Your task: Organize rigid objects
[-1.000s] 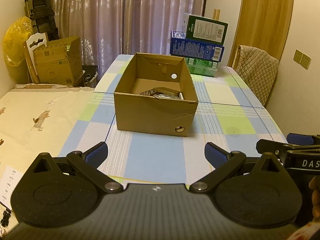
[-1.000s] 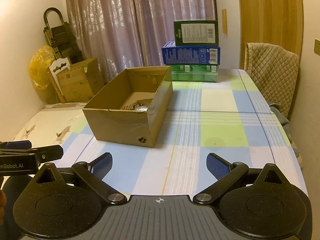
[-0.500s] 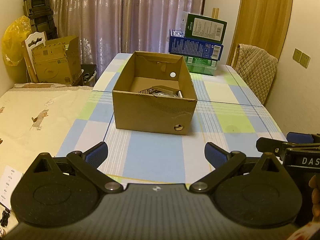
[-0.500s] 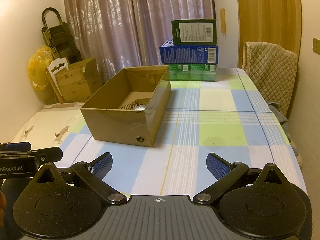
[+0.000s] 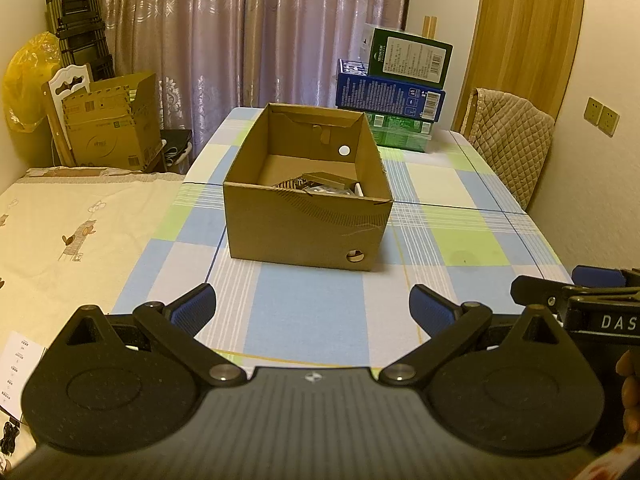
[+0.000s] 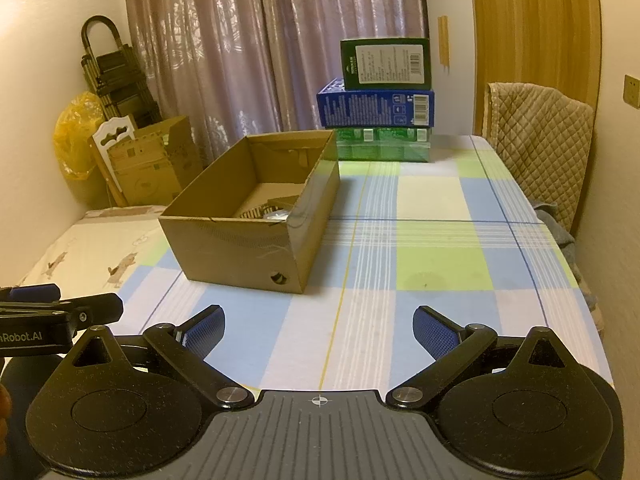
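1. Carton: open brown cardboard box (image 5: pixel 308 224) stands on the bench (image 5: pixel 460 216), which is covered in a blue, green and white checked cloth; a few small items lie inside, too indistinct to identify.
2. Left gripper (image 5: pixel 312 308): blue-padded fingers spread wide, empty, above the near bench edge, well apart from the box.
3. Right gripper (image 6: pixel 319 330): fingers likewise wide, empty.
4. Stacked green and blue retail cartons (image 6: pixel 380 100) stand at the far end of the bench, behind the box.
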`<state>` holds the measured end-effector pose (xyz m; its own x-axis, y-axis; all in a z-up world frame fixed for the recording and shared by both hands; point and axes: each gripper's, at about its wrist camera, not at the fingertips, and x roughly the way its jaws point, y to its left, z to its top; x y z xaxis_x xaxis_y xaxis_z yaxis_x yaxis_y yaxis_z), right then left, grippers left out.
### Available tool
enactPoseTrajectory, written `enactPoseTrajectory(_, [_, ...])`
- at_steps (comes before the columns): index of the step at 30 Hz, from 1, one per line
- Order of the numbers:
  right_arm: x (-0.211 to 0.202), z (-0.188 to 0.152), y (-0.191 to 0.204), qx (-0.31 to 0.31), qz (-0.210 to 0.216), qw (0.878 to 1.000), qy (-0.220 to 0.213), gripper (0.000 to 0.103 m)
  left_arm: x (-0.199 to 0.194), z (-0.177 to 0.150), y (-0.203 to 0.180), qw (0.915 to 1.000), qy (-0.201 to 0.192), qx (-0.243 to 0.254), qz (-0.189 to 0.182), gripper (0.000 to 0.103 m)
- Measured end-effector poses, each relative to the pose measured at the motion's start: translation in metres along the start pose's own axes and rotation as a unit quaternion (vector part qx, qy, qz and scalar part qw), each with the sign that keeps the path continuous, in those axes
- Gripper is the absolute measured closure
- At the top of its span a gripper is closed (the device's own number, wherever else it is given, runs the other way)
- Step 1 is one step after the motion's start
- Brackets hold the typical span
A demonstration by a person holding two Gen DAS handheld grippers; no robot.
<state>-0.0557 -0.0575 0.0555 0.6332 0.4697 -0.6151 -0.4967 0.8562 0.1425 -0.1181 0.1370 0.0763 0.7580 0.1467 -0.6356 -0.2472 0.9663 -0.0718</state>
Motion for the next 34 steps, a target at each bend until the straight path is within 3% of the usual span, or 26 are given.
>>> enactPoseTrajectory(34, [0.0007, 0.0000, 0.0010, 0.001, 0.000, 1.000, 0.000, 0.005, 0.0001, 0.0001, 0.0036, 0.9999, -0.007, -0.011, -0.008, 0.001])
